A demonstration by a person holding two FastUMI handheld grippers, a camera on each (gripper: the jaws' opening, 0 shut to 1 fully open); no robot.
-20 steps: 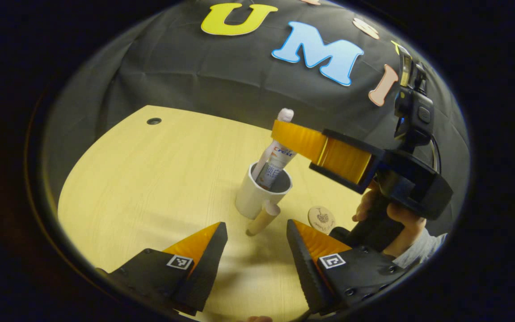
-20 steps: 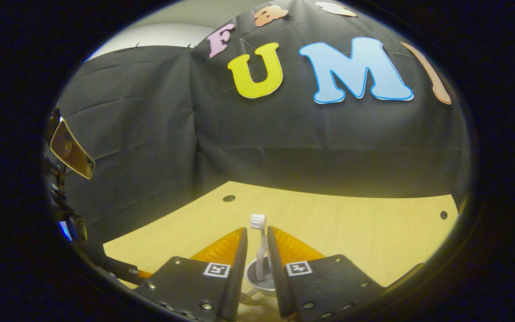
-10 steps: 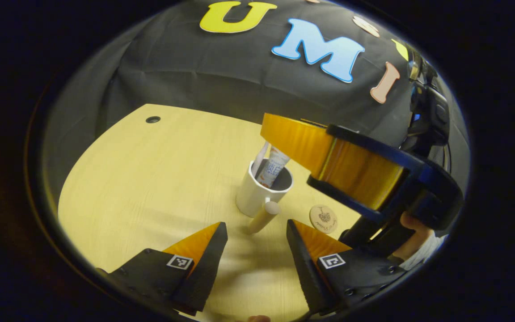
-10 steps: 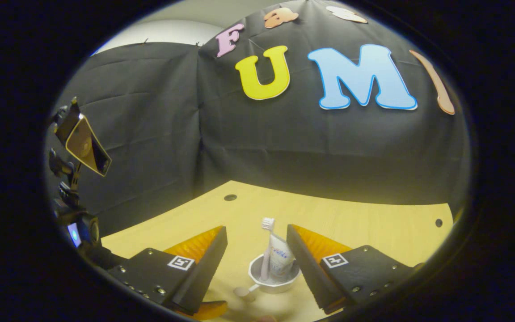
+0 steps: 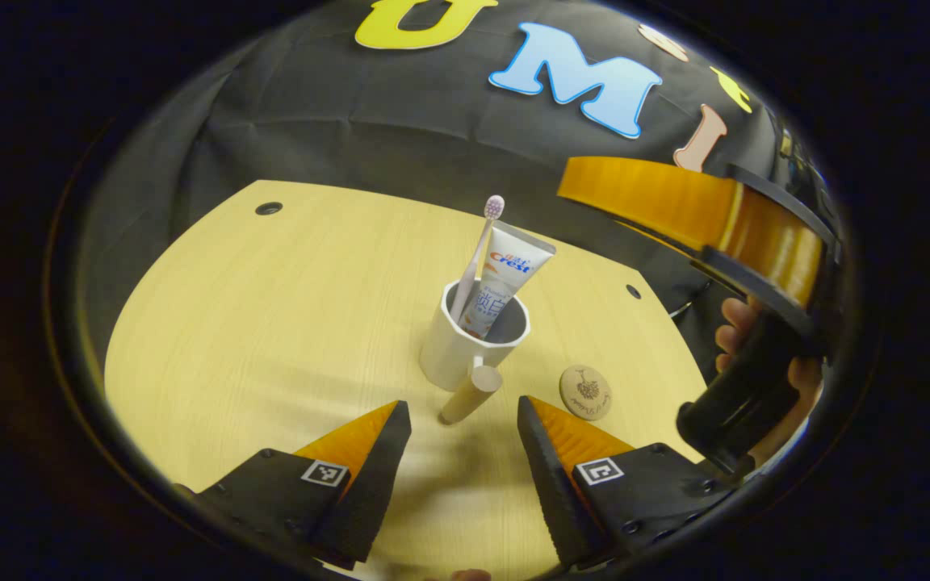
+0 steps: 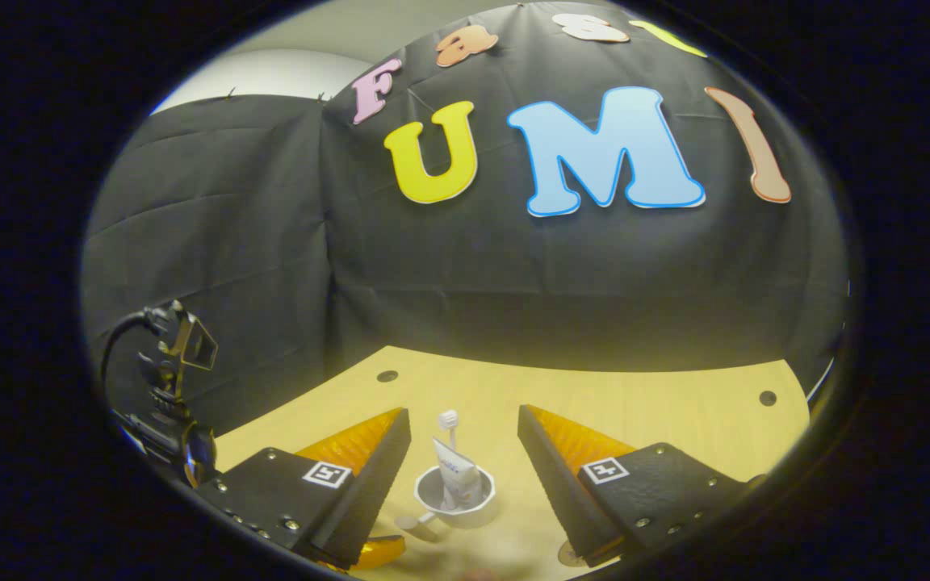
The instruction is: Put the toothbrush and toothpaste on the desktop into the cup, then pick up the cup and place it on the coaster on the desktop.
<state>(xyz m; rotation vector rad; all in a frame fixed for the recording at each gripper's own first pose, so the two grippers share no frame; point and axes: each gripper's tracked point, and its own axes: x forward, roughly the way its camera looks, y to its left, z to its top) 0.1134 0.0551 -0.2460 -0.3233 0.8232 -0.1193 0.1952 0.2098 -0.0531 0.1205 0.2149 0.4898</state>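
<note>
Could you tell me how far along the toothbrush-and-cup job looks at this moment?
Done: the toothbrush and toothpaste both stand in the cup. In hand: nothing; the left hand-held gripper and right hand-held gripper are both open, apart from the cup. Left: grasp the cup, which stands on the desktop, and set it on the coaster beside it.

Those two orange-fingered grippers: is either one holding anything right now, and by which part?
Nothing is held. The left gripper and right gripper are both open, with the cup standing free.
</note>
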